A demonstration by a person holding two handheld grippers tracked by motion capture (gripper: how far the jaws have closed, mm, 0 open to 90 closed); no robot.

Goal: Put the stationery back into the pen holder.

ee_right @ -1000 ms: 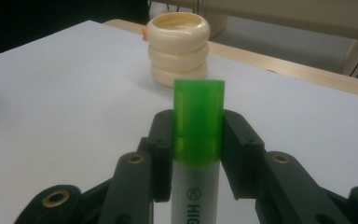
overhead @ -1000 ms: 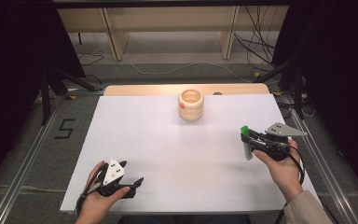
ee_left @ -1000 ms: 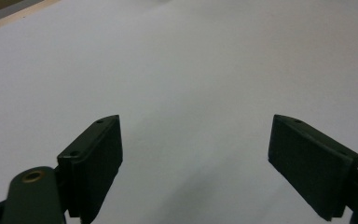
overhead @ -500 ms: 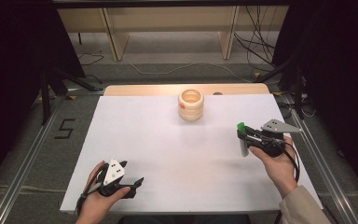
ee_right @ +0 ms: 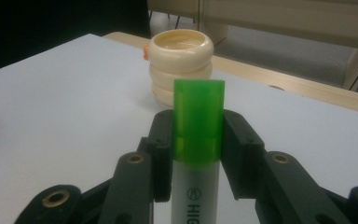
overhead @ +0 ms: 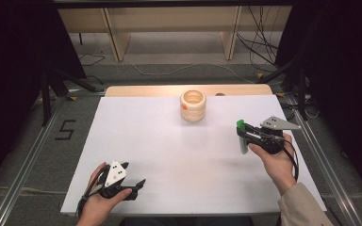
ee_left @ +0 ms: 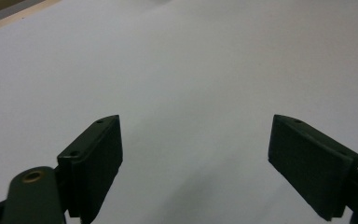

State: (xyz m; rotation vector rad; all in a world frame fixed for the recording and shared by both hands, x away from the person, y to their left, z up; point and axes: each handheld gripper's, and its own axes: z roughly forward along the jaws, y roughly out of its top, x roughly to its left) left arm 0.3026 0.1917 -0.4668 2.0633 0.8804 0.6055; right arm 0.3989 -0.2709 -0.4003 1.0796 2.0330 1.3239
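One green-capped highlighter (ee_right: 197, 140) is clamped between the jaws of the right gripper (overhead: 243, 136) above the right side of the white table (overhead: 169, 155), with one ribbed cream holder (overhead: 193, 105) at the far middle. The left gripper (ee_left: 196, 163) is kept spread and empty at the near left. Since the earlier frame, the highlighter has been carried slightly farther and leftward.

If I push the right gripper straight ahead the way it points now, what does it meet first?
Probably the ribbed cream holder, dead ahead beyond the green-capped highlighter clamped in the right gripper; bare table lies between, though depth is unclear.
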